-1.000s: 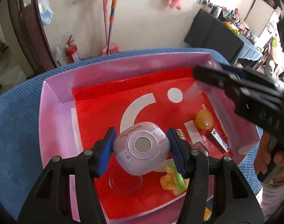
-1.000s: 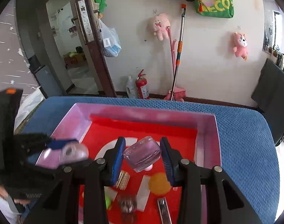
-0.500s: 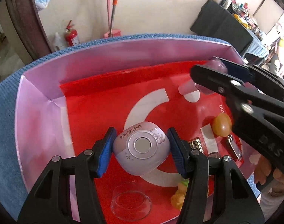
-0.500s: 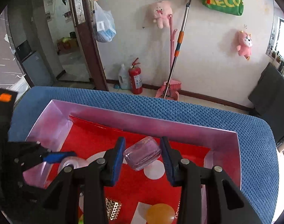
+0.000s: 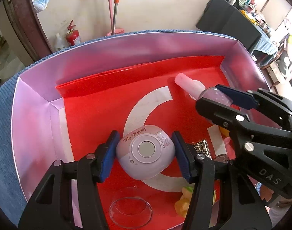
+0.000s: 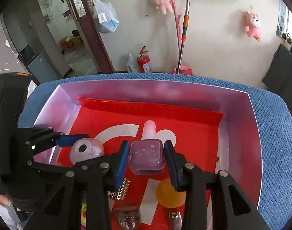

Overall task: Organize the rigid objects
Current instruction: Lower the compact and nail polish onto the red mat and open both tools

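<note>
We hold two items above the pink-walled, red-lined shallow box (image 5: 36,115), which sits on a blue knitted cloth (image 6: 276,134); our left gripper (image 5: 145,150) is clamped on the lilac rounded plastic "My Melody" case (image 5: 146,151), low centre of the left wrist view, its blue pads pressed to both sides; our right gripper (image 6: 147,158) is closed on the clear purple square bottle with a pale pink cap (image 6: 146,157), at the centre of the right wrist view, cap pointing toward the far wall of the box.

As far as we can judge, the sorting is midway; neither held item has been set down, and both hang over the open upper half of the red floor. Along the lower edge of the frames several things lie loosely together: an orange translucent ball (image 6: 170,195), a gold studded piece (image 6: 120,189), a metal nail clipper (image 6: 174,220), a clear round dish (image 5: 130,211), a yellow-green toy (image 5: 184,201) and a small glittery jar (image 6: 127,217); whether these are already in their final places we cannot tell.
</note>
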